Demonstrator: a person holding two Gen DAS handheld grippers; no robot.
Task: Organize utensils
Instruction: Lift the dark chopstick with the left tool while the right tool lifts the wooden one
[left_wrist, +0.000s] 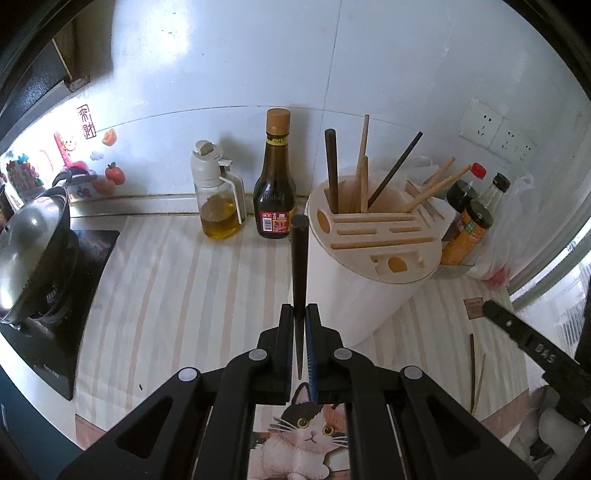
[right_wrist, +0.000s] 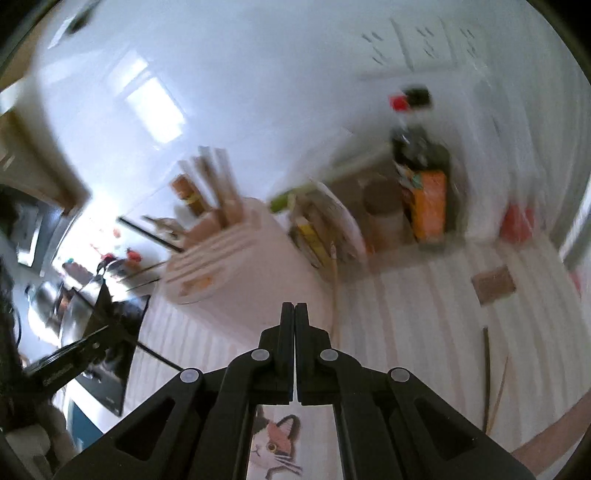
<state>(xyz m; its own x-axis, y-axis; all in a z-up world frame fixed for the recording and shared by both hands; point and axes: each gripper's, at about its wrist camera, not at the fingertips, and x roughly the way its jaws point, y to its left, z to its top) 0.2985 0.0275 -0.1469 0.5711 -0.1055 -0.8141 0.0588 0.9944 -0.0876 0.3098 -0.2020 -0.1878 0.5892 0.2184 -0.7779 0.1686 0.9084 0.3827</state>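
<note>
My left gripper is shut on a dark chopstick that stands upright between the jaws, just left of the white utensil holder. The holder's slotted top holds several wooden and dark chopsticks. Two thin chopsticks lie on the striped counter at the right. My right gripper is shut and empty, in front of the holder in a blurred view. The loose chopsticks lie to its right. The left gripper shows at the far left there.
An oil bottle and a dark sauce bottle stand by the wall left of the holder. Several condiment bottles stand to its right. A wok sits on the stove at left. A cat-print mat lies near me.
</note>
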